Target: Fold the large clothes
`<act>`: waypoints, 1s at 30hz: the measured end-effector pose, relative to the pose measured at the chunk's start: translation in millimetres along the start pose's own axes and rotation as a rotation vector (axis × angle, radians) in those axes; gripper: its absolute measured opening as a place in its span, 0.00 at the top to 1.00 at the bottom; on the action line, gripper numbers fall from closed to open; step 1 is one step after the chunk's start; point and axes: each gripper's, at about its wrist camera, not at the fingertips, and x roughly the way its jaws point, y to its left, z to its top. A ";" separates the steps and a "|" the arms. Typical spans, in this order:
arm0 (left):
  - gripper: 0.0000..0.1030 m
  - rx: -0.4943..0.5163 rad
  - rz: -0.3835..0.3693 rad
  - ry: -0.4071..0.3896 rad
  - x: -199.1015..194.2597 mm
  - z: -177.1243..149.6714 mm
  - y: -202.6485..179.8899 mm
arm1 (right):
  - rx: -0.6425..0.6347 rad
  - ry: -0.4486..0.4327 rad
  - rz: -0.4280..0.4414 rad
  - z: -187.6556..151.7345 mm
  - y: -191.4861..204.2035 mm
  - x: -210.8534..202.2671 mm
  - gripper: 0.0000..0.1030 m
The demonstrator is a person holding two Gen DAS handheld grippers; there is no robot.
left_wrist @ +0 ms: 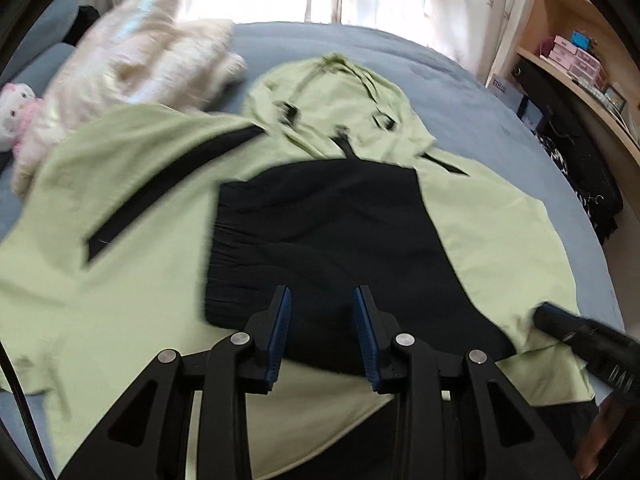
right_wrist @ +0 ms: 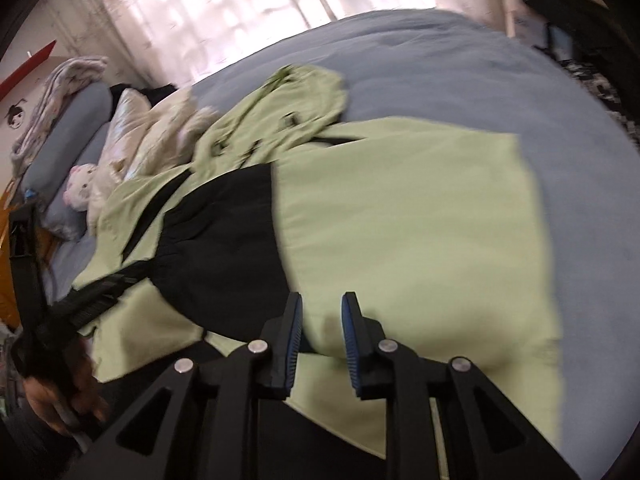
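Lying long toward the window, the green jacket (left_wrist: 120,288) spreads under both grippers; left gripper (left_wrist: 322,332) and right gripper (right_wrist: 320,334) hang above, fingers apart, holding nothing.

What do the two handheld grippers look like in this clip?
Both the left gripper and the right gripper are matte black linkage frames with triangular cut-outs and round silver pivot pins. Each finger carries a ribbed blue pad. In the right wrist view, a hand wraps the left gripper's black handle; no sleeve shows.
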 end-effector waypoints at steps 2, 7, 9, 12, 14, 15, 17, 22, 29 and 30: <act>0.70 -0.005 -0.001 0.021 15.4 -1.3 -8.8 | -0.007 0.011 -0.001 -0.4 7.7 14.8 0.69; 0.70 -0.011 0.074 0.044 40.9 -5.2 -5.2 | 0.005 0.026 -0.125 -4.5 -16.0 30.2 0.67; 0.70 -0.021 0.077 0.038 39.9 -3.8 3.7 | 0.039 -0.009 -0.216 -5.2 -45.0 20.9 0.68; 0.70 -0.039 0.072 0.038 36.6 -0.7 19.7 | 0.133 -0.051 -0.250 -6.7 -91.8 -1.7 0.68; 0.70 -0.043 0.068 0.034 31.0 -1.7 26.9 | 0.182 -0.070 -0.270 -9.3 -113.2 -15.6 0.69; 0.70 -0.042 0.062 0.034 29.6 -2.8 28.1 | 0.197 -0.077 -0.261 -11.0 -119.6 -20.7 0.69; 0.70 -0.038 0.060 0.036 25.3 -4.9 27.8 | 0.223 -0.084 -0.235 -16.9 -125.0 -29.3 0.68; 0.64 -0.003 0.095 0.038 16.2 -10.8 17.7 | 0.224 -0.088 -0.255 -21.6 -115.2 -35.3 0.67; 0.58 0.007 0.104 0.022 -7.3 -15.4 8.4 | 0.238 -0.089 -0.256 -29.6 -96.8 -44.9 0.61; 0.58 0.005 0.102 0.021 -10.3 -15.8 8.1 | 0.240 -0.088 -0.253 -31.3 -95.2 -45.7 0.58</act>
